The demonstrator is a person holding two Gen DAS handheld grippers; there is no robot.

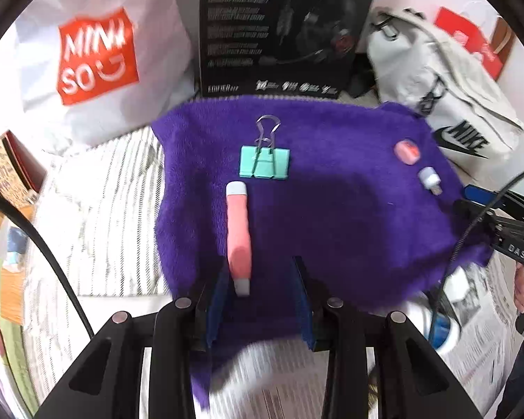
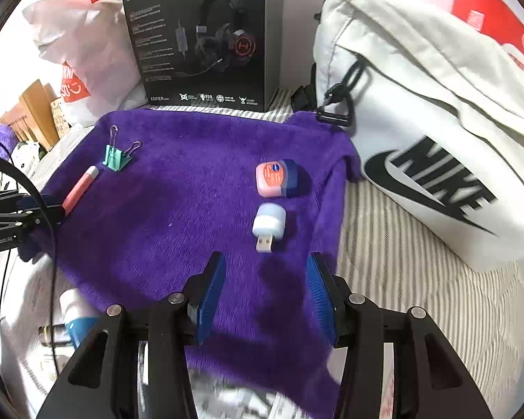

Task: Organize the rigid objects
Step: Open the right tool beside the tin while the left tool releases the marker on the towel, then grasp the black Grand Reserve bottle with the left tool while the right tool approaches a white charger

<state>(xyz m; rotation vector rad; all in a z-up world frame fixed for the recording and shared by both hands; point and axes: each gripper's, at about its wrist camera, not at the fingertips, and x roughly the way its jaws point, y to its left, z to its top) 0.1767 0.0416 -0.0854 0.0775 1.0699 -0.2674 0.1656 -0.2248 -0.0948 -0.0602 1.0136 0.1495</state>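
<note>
Risk: left gripper (image 1: 262, 293) fingers open, pink tube (image 1: 238, 230) on the purple towel (image 1: 349, 216) hugging the left finger, so closing may skew it; right gripper (image 2: 265, 296) open, empty.

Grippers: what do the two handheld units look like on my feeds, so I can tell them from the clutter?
Both the left gripper and right gripper are black frames with silver bolts and ribbed blue pads. A black cable trails from the left; the right bears white lettering.
</note>
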